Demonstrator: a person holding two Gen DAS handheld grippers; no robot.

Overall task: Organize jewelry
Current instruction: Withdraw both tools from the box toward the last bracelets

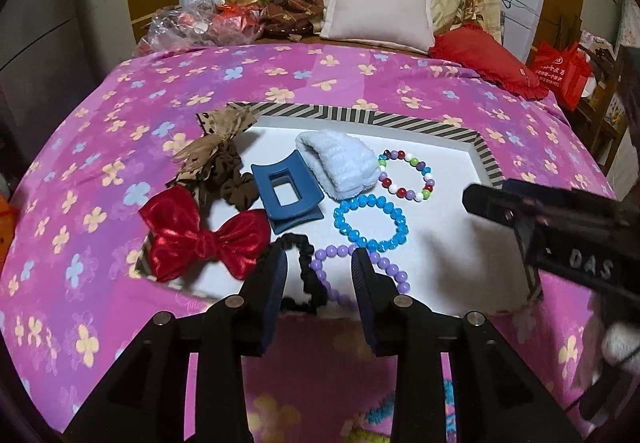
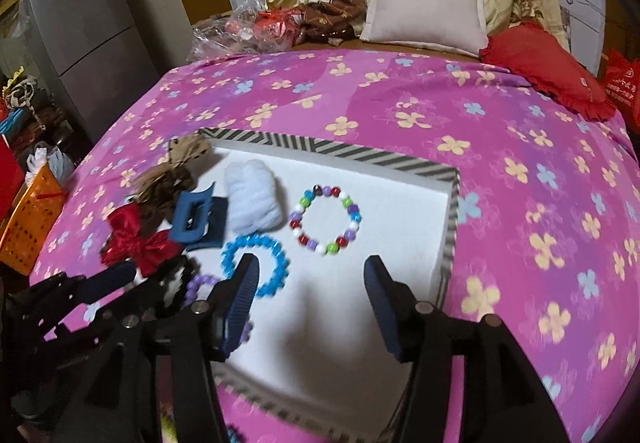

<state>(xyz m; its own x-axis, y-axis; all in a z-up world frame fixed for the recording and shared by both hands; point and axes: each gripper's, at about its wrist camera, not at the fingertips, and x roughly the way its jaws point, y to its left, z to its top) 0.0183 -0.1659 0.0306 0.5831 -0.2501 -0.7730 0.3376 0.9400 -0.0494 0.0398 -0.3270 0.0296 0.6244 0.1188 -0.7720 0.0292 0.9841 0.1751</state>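
**Claws hanging open over a filled jewelry tray**

Left claw is hovering with its jaws apart and nothing between the pads, sitting just above the near edge of the striped tray, over the black scrunchie and the purple bead bracelet. Right claw is likewise gaping empty, poised above the bare white floor at the tray's near right.

Jewelry is lying grouped inside the tray, seemingly sorted by kind: bead bracelets are sitting toward the middle and right, with the blue bead bracelet just beyond the purple one and the multicolored bead bracelet farther back, apart from the rest. Hair pieces are crowding the left side: the red bow is overhanging the left rim, the blue hair claw clip is touching the white fluffy headband, and the brown scrunchie with a tan bow is spilling over the far left corner.

Open room is remaining mostly on the tray's right, beside the striped wall. Beyond, the pink floral bedspread is lying clear up to the pillows.
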